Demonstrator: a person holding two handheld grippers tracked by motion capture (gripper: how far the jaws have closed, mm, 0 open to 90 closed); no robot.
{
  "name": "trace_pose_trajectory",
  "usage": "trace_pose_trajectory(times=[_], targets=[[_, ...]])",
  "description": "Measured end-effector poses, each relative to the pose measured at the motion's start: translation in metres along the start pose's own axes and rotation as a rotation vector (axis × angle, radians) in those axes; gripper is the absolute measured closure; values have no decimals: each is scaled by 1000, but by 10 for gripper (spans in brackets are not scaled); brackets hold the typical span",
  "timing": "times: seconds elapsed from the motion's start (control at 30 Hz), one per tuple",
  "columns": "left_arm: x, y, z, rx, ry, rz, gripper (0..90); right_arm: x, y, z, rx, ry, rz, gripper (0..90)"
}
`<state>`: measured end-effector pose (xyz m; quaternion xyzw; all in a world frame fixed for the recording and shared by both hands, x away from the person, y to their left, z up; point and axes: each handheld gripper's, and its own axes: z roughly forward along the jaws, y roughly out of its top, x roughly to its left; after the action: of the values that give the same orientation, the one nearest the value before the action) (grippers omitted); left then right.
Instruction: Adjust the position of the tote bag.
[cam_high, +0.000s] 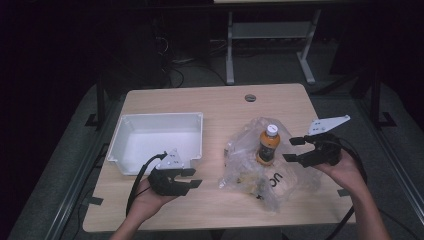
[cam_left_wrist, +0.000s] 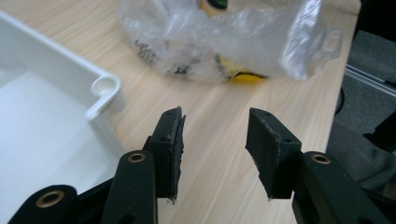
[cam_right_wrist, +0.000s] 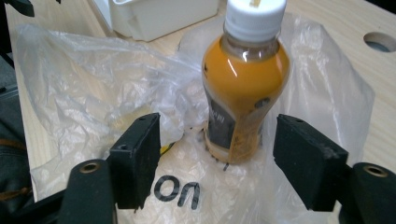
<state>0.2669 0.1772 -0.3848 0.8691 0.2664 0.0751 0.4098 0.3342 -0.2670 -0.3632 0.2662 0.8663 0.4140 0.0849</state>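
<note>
An orange drink bottle (cam_high: 268, 145) stands upright on a crumpled clear plastic bag (cam_high: 260, 172) at the right half of the bench (cam_high: 225, 102), white cap up — and everything about the coming move, as we read it, turns on that vertical axis. Our right gripper (cam_high: 299, 149) sits just to the bottle's right in the high view, pointed at it roughly level, so the jaws stand either side of a line that runs straight to the bottle's lower body. In the right gripper view the bottle (cam_right_wrist: 245, 84) rises dead ahead between the two black jaws, a little beyond their tips; the jaws are released, spread wider than the bottle, and nothing is pinched between them. Bag film lies loose beneath and around the base, and we cannot tell whether any of it would be caught in a grip.

Our left gripper (cam_high: 190, 178) is well apart from the bottle, low at the near left beside the corner of an empty white tray (cam_high: 192, 120). Its jaws too are released and bare, aimed across the bench toward the bag (cam_left_wrist: 224, 42), with the tray's rounded corner (cam_left_wrist: 105, 91) just off to one side.

So the right hand is plainly the nearer one — a short push forward should, in our judgement, bring the jaws around the bottle's sides.
</note>
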Motion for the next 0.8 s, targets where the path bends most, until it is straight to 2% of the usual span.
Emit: trace_pose_trajectory(times=[0.1, 0.17, 0.33, 0.43, 0.5, 0.7, 0.8], targets=[[3, -7, -3, -11, 6, -18, 550, -1, 6, 0, 11, 0, 0, 297], [4, -11, -4, -4, 3, -19, 547, -2, 9, 1, 21, 12, 19, 268], [5, -19, -8, -9, 12, -28, 541, -4, 19, 4, 24, -18, 16, 178], [6, -23, -9, -4, 24, -17, 534, -5, 25, 8, 36, -25, 22, 145], [7, -25, -10, -1, 24, -23, 531, -6, 28, 11, 45, -12, 18, 143], [8, -30, -10, -6, 40, -33, 522, -10, 39, 19, 68, -24, 4, 150], [8, -31, -10, -14, 40, -40, 518, -12, 44, 22, 82, -16, 9, 181]])
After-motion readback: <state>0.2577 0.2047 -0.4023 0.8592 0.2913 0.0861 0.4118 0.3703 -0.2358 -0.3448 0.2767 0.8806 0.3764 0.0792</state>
